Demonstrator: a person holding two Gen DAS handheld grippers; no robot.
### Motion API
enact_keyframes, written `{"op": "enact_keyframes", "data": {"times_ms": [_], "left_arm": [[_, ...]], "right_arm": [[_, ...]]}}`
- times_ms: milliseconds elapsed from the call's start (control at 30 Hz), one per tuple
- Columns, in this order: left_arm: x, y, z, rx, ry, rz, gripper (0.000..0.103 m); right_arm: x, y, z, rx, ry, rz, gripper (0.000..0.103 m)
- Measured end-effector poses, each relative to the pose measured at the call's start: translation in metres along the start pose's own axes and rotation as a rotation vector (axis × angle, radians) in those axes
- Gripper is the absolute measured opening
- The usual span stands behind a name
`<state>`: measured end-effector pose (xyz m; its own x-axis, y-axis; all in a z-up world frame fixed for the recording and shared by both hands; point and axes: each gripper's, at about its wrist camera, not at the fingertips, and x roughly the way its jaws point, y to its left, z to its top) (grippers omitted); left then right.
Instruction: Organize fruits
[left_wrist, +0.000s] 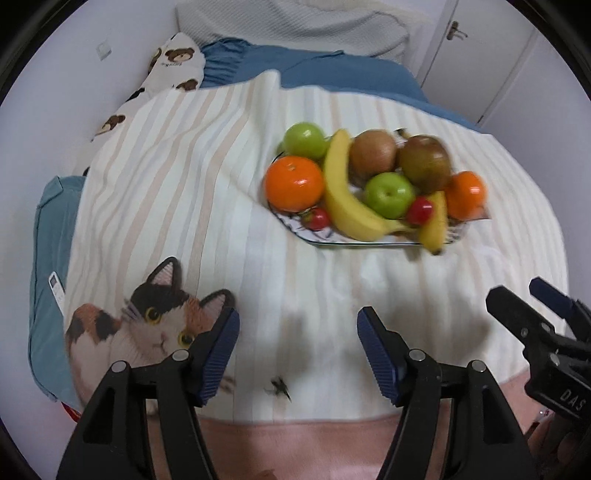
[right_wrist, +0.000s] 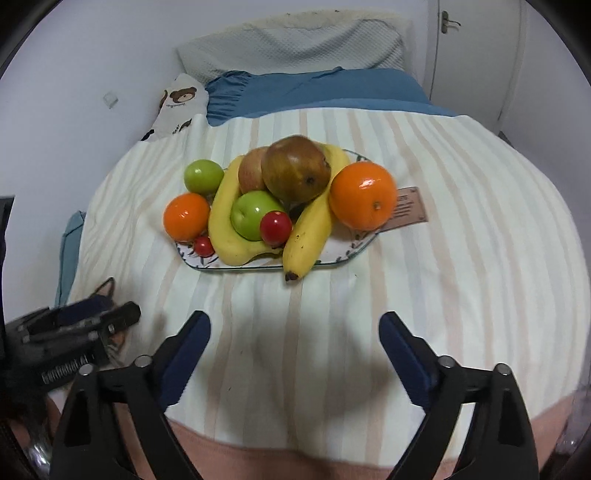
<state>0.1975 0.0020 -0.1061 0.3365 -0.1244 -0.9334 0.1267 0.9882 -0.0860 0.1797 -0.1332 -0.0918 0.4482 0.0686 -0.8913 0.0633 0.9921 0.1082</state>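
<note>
Striped bedding (left_wrist: 207, 177) is filling the left wrist view; the left gripper (left_wrist: 298, 350) is hanging half open and empty, with the fruit plate (left_wrist: 291, 225) lying at one o'clock. Through the right wrist view, the right gripper (right_wrist: 294, 343) is gaping wide, empty, nearer the plate (right_wrist: 351, 247) at twelve o'clock, the front banana (right_wrist: 310, 229) pointing toward it, nothing blocking.

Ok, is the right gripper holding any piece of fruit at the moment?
No: the right gripper stands open over bare striped blanket, and all the fruit sits on the patterned glass plate.

"DAS" in pale letters on black body of right claw (left_wrist: 546, 295). Print on brown label (right_wrist: 408, 208) beside plate unreadable.
</note>
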Motion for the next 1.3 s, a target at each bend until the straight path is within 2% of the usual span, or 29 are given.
{"op": "enact_keyframes", "data": {"times_ms": [133, 400, 533, 767, 1000, 1300], "left_arm": [[-0.051, -0.010, -0.003, 0.027, -0.069, 0.017, 0.068], [-0.152, -0.020, -0.011, 0.048, -0.231, 0.055, 0.099], [-0.193, -0.021, -0.021, 0.035, -0.290, 0.056, 0.101], [-0.225, -0.025, -0.032, 0.033, -0.333, 0.068, 0.101], [-0.233, -0.026, -0.039, 0.028, -0.340, 0.068, 0.101], [-0.215, -0.035, -0.031, 0.038, -0.340, 0.086, 0.101]], "right_arm": [[-0.052, 0.001, 0.001, -0.015, -0.054, -0.056, 0.099], [-0.163, 0.002, -0.002, 0.001, -0.149, -0.083, 0.102], [-0.206, 0.008, -0.009, -0.004, -0.197, -0.095, 0.102], [-0.264, 0.020, -0.020, -0.018, -0.255, -0.098, 0.102], [-0.281, 0.023, -0.030, -0.030, -0.261, -0.108, 0.102], [-0.250, 0.016, -0.019, -0.016, -0.275, -0.089, 0.102]]}}
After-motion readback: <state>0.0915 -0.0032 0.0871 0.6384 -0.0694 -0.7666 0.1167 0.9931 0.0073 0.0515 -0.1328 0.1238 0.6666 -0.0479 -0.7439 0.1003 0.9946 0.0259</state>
